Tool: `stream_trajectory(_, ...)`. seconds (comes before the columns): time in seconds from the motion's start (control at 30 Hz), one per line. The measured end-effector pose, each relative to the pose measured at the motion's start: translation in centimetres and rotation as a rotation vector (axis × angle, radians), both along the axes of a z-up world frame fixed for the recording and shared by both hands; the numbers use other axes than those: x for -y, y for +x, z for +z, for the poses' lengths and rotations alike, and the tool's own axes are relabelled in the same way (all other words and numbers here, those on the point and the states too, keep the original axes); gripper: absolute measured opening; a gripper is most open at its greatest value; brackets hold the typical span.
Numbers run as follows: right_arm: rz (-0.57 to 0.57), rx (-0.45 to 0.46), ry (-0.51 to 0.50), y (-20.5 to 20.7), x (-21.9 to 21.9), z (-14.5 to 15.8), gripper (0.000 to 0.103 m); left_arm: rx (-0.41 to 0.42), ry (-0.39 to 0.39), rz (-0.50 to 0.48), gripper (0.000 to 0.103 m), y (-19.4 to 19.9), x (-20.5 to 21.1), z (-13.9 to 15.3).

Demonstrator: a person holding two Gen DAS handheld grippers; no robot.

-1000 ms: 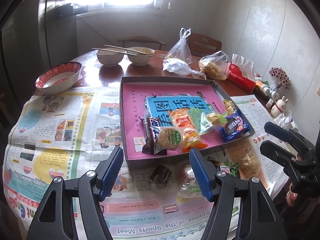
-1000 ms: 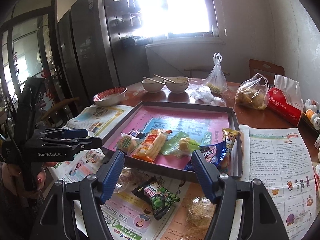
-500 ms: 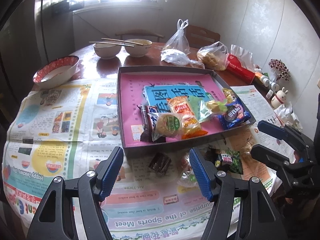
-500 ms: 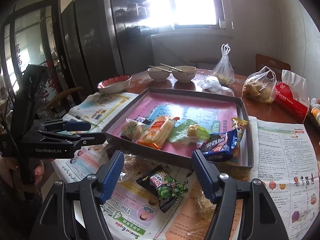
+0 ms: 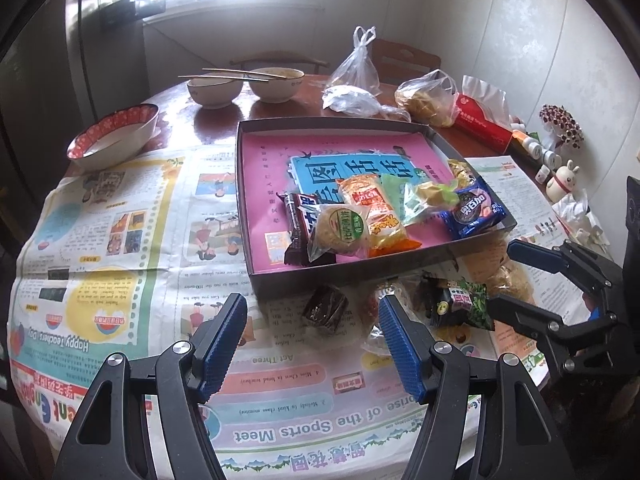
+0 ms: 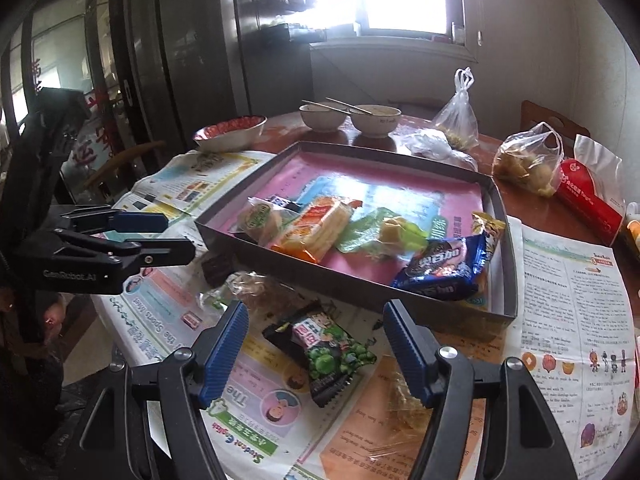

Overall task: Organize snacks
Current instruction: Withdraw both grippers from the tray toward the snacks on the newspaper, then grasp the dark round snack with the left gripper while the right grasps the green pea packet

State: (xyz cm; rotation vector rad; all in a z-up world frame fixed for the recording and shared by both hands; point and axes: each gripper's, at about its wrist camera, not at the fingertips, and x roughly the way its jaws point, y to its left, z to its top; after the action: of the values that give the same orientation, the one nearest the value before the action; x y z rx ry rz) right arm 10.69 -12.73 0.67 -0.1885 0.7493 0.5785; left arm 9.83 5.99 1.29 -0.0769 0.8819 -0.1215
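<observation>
A grey tray (image 5: 340,274) (image 6: 320,276) with a pink lining holds several snacks, among them a round cake (image 5: 340,228), an orange packet (image 5: 372,208) and a blue cookie pack (image 5: 474,210) (image 6: 440,268). Loose snacks lie on the newspaper in front of it. A dark brown wrapped cake (image 5: 324,310) lies below my left gripper (image 5: 312,304) (image 6: 178,236), which hangs open and empty. The green pea packet (image 6: 324,356) (image 5: 464,304) lies below and between the fingers of my right gripper (image 6: 315,308) (image 5: 505,275), open and not touching it. Clear-wrapped pastries (image 6: 256,286) (image 6: 404,396) lie beside it.
Newspaper sheets (image 5: 120,240) cover the near half of the round wooden table. At the back stand a red-rimmed bowl (image 5: 114,136), two bowls with chopsticks (image 5: 244,88), plastic bags (image 5: 360,76) and a red tissue pack (image 5: 484,124). Small bottles and a figurine (image 5: 562,184) stand at the right edge.
My right gripper has sunk toward the table, so the green pea packet now sits between its fingers in its view. The left gripper has barely moved. Both openings are unchanged.
</observation>
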Motion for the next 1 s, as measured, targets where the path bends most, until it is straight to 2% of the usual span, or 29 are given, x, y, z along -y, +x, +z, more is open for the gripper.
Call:
stream_trajectory(0.43, 0.051, 0.003, -0.041, -0.3, 0.2, -0.7, 0.07, -0.021, 0.012, -0.024, 0.07, -0.3, 0.3, -0.7)
stream_trajectory(0.7, 0.11, -0.013, -0.15, -0.3, -1.6, -3.0, 0.07, -0.069, 0.017, -0.026, 0.07, 0.8, 0.6, -2.4)
stream_trajectory(1.0, 0.096, -0.024, -0.183, 0.9, -2.2, -4.5, 0.07, -0.084, 0.012, -0.022, 0.07, 1.4, 0.5, -3.2)
